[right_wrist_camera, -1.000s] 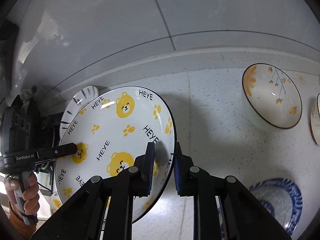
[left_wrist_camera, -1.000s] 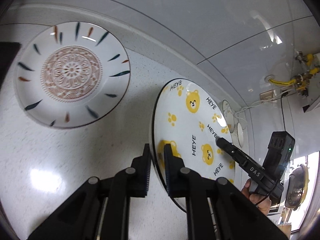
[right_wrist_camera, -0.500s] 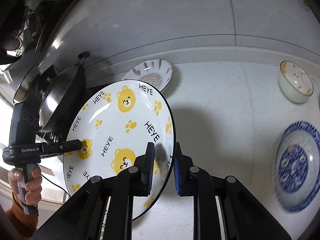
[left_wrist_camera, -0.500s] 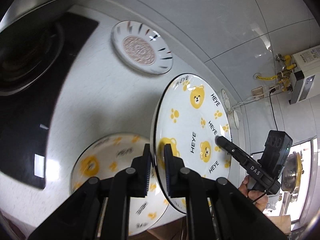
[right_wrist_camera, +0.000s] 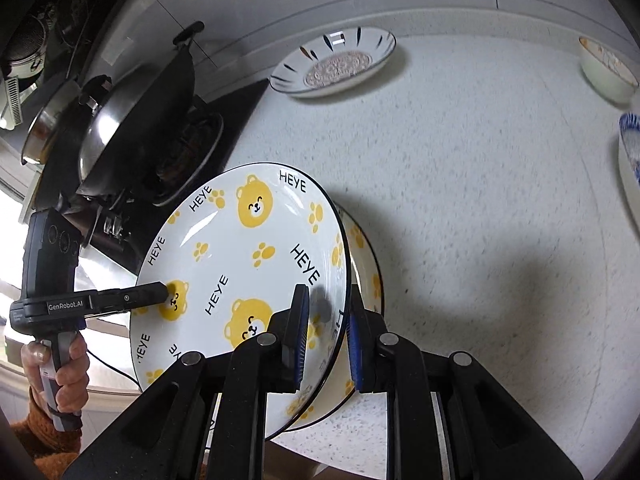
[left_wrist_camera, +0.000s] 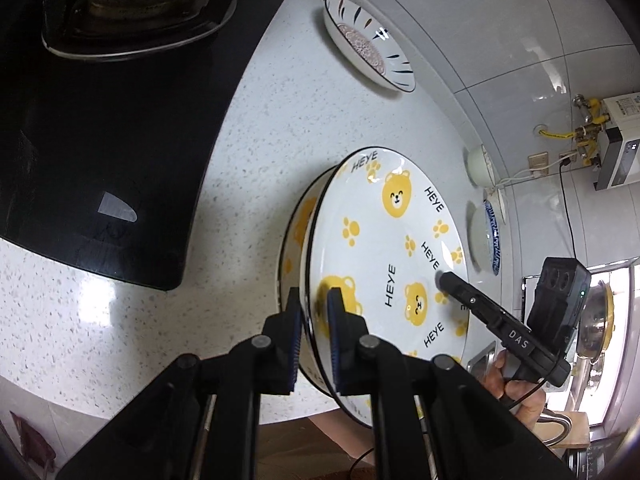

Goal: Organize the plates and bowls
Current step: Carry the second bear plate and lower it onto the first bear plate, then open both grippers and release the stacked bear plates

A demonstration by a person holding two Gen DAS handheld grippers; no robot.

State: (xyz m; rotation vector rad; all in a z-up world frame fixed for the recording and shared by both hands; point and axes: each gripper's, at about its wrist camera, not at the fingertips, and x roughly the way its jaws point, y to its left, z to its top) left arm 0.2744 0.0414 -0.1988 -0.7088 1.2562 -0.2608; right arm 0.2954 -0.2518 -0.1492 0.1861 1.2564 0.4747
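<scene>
A white plate with yellow bears and "HEYE" lettering point(left_wrist_camera: 392, 248) point(right_wrist_camera: 240, 256) is held tilted between both grippers. My left gripper point(left_wrist_camera: 314, 300) is shut on its near rim. My right gripper point(right_wrist_camera: 328, 300) is shut on the opposite rim, and its tip shows in the left wrist view point(left_wrist_camera: 444, 280). Just under the held plate, a second bear plate point(left_wrist_camera: 296, 224) point(right_wrist_camera: 366, 248) lies on the counter. Whether the two plates touch cannot be told. A plate with a brown medallion and dashes point(left_wrist_camera: 368, 44) point(right_wrist_camera: 336, 64) sits farther back by the wall.
A black stove top point(left_wrist_camera: 100, 120) with a burner lies left of the plates; a wok and a steel pan point(right_wrist_camera: 132, 120) stand on it. A small flowered bowl point(right_wrist_camera: 606, 72) and a blue-patterned plate point(right_wrist_camera: 630, 152) sit at the far right. The counter's front edge is close below.
Both grippers carried the bear plate sideways toward the stove, over the second bear plate. The medallion plate now lies farther away, and the bowl and blue plate slid toward the picture's edge.
</scene>
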